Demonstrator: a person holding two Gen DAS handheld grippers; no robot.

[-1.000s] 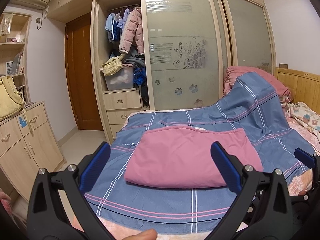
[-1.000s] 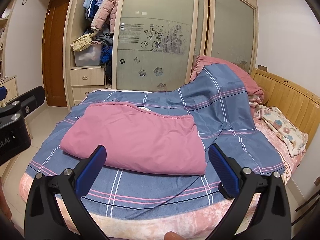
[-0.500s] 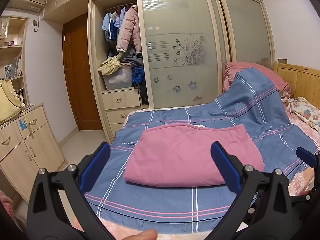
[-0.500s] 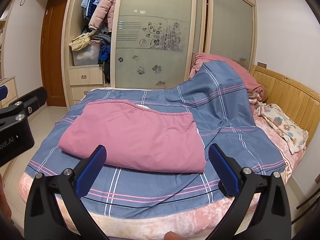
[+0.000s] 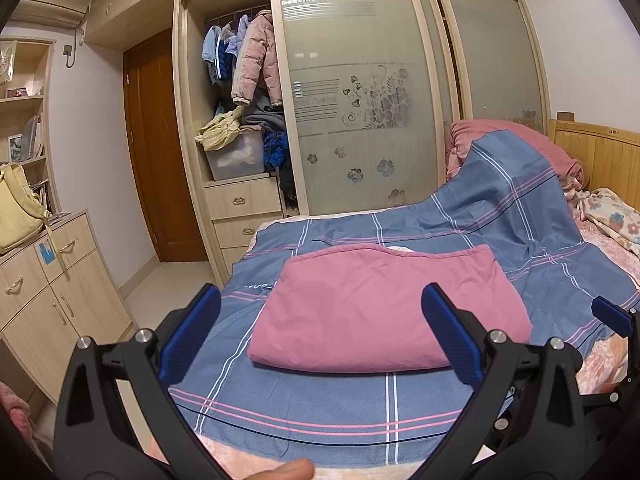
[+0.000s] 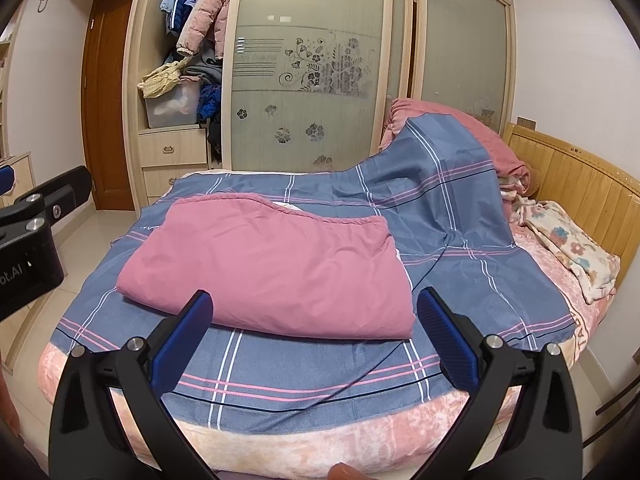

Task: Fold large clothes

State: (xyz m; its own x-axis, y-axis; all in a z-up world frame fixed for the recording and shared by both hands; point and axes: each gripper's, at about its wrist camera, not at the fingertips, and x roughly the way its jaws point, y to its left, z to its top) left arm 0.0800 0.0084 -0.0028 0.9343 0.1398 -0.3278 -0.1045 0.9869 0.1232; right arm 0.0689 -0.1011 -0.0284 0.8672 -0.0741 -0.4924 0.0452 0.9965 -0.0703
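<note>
Hovering released and empty above the bed's [image 6: 320, 448] foot, both tongs, left [image 5: 320, 340] and right [image 6: 316, 340], face the folded pink garment [image 6: 272, 264], likely finished.

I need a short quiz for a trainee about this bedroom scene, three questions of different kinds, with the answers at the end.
1. True or false: the left claw and the right claw are both open and hold nothing.
2. The folded pink cloth lies on what? A) the floor B) the blue striped sheet C) the cabinet
3. Fill in: the pink jacket hangs in the open ______.

Key: 1 true. 2 B: the cloth rests flat on the sheet on the bed. 3 wardrobe.
</note>
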